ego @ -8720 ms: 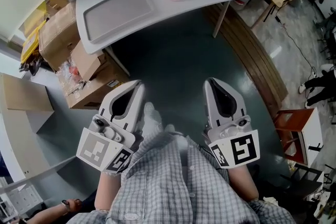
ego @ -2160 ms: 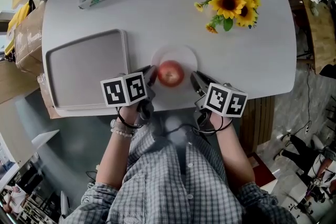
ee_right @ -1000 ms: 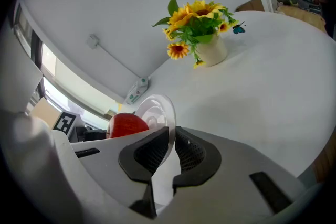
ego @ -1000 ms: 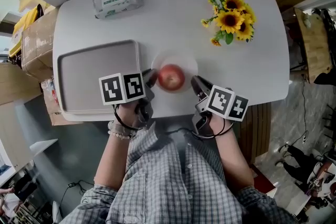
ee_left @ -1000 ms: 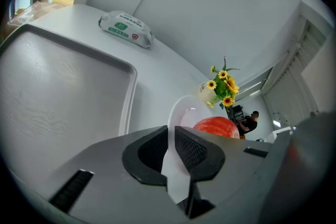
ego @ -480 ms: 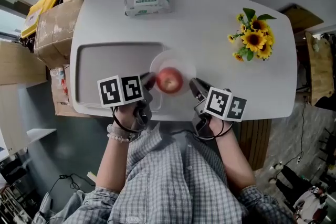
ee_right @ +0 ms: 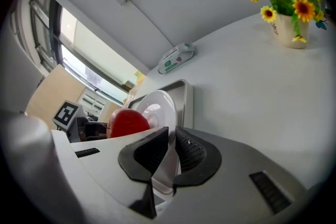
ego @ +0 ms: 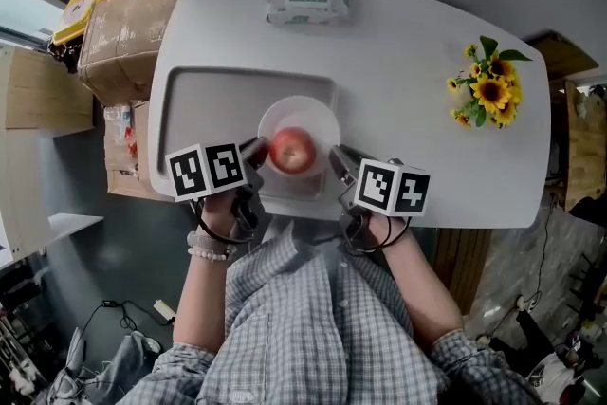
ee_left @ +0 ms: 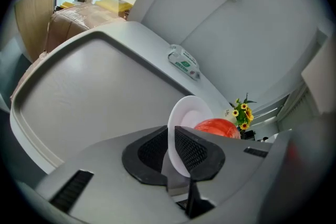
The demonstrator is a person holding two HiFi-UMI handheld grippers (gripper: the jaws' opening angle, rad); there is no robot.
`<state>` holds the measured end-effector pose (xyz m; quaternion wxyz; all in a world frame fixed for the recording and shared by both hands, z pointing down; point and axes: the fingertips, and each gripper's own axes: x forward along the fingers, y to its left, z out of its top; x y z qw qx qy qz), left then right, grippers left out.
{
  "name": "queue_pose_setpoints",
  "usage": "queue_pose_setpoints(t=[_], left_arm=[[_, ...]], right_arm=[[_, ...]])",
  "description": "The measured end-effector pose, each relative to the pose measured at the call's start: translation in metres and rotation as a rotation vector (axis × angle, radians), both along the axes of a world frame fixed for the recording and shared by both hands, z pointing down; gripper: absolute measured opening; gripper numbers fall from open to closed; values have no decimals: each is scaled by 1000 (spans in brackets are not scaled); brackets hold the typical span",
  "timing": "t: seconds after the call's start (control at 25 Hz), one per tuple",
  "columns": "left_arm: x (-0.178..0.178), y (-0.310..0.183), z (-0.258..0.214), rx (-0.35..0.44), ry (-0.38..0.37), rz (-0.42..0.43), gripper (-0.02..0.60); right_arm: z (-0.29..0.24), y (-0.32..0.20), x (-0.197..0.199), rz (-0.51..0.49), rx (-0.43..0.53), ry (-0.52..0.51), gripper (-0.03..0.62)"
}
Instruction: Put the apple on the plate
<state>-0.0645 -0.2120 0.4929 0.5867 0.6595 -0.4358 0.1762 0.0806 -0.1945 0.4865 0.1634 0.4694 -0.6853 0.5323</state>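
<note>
A red apple (ego: 292, 150) sits on a small white plate (ego: 299, 106). Both grippers grip the plate by its rim. My left gripper (ego: 254, 150) is shut on the plate's left edge and my right gripper (ego: 338, 156) on its right edge. The plate now lies over the right end of the grey tray (ego: 213, 100); whether it touches the tray I cannot tell. In the left gripper view the rim (ee_left: 185, 113) stands between the left gripper's (ee_left: 170, 140) pads, with the apple (ee_left: 218, 127) behind. In the right gripper view the rim (ee_right: 157, 105) is pinched by the right gripper (ee_right: 171, 152), with the apple (ee_right: 126, 122) at left.
A pack of wipes (ego: 306, 2) lies at the white table's (ego: 417, 62) far edge. A vase of sunflowers (ego: 488, 95) stands at the right. Cardboard boxes (ego: 119, 24) sit on the floor left of the table.
Both grippers have carried the plate with the apple to the left, from the bare tabletop to over the tray's right end. The grips have not changed.
</note>
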Motion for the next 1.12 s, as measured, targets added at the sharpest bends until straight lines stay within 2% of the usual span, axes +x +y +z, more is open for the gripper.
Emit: queue_pose_setpoints(t=[0.36,0.92,1.12], left_arm=[[-39,8,24,-49,-21,-13,46],[-46,10,40,-63,-49,21,46],[-52,11,43,-70,-60,13,46]], right_arm=[[25,6,-39,-50,-53,18,51],[33,5,-48,-126,-54,121,51],[36,4,-54,-138,-61,123,51]])
